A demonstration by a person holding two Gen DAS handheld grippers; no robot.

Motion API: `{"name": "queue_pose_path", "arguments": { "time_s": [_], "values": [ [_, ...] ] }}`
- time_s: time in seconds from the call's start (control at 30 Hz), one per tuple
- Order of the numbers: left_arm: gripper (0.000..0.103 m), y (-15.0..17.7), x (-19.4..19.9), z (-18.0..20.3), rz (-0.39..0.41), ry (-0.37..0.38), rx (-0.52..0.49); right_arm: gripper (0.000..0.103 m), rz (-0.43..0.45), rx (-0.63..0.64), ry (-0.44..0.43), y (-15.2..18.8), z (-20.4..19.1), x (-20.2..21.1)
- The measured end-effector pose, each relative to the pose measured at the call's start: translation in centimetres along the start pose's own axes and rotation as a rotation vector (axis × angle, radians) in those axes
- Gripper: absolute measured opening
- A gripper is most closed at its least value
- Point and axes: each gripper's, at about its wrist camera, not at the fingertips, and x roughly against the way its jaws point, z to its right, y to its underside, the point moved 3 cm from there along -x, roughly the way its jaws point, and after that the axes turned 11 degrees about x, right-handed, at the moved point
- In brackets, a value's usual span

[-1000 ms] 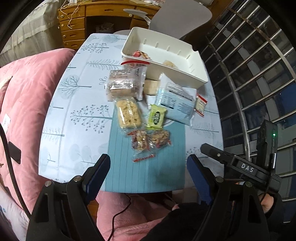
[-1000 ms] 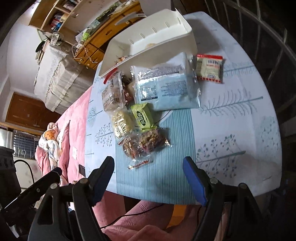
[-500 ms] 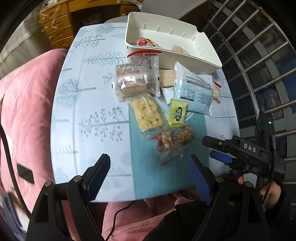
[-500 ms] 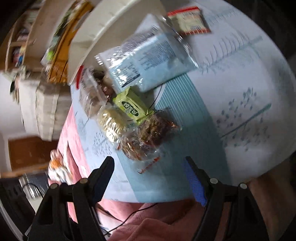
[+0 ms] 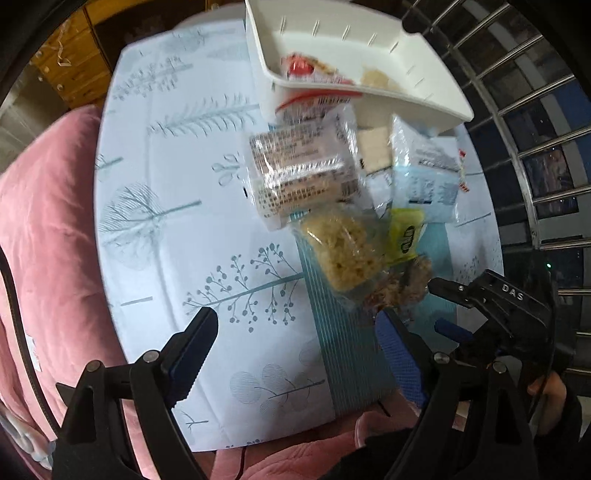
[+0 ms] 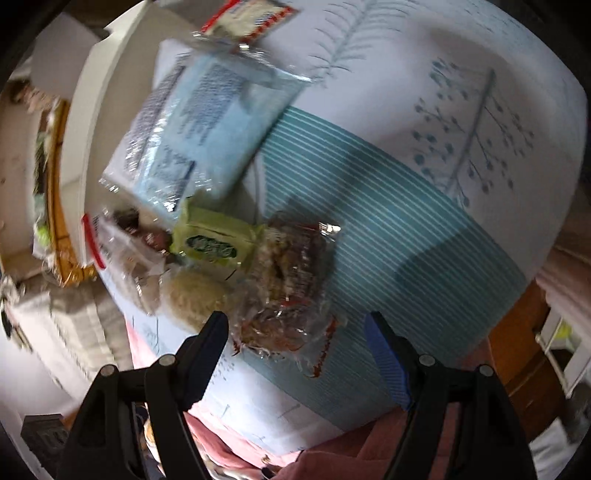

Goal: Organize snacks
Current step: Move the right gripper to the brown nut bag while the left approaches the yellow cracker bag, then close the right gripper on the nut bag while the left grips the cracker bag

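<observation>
Black two-finger grippers, left (image 5: 291, 345) and right (image 6: 295, 349), with ridged blue pads, silver screws, white "DAS" lettering.

Print on the pale blue packet (image 6: 199, 122) smears into unreadable streaks, and the red-edged sachet (image 6: 245, 16) is cut by the top edge. The white bin (image 5: 354, 59) (far side cropped) hides its contents' labels in blur.

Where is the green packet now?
In both views the green packet lies mid-table, between the blue bag and the nut bar.
</observation>
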Motion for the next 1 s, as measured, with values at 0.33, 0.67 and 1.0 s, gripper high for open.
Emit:
{"name": "queue_pose_path", "arguments": {
  "time_s": [0.33,0.67,1.0],
  "values": [
    [0.087,-1.9,-5.7,1.2,-0.157,0.008,0.062,0.077,-0.001,-0.11,0.01,-0.2,0.7,-1.2],
    [0.086,-4.6,-9.3,2.1,-0.222,0.03,0.165,0.075,-0.039,-0.128,0.021,-1.5,0.1,-3.3],
    [0.077,-6.3,-11.8,4.3,-0.279,0.007,0.158,0.065,-0.072,-0.099,0.048,-2.5,-1.9,-5.2]
  ]
}}
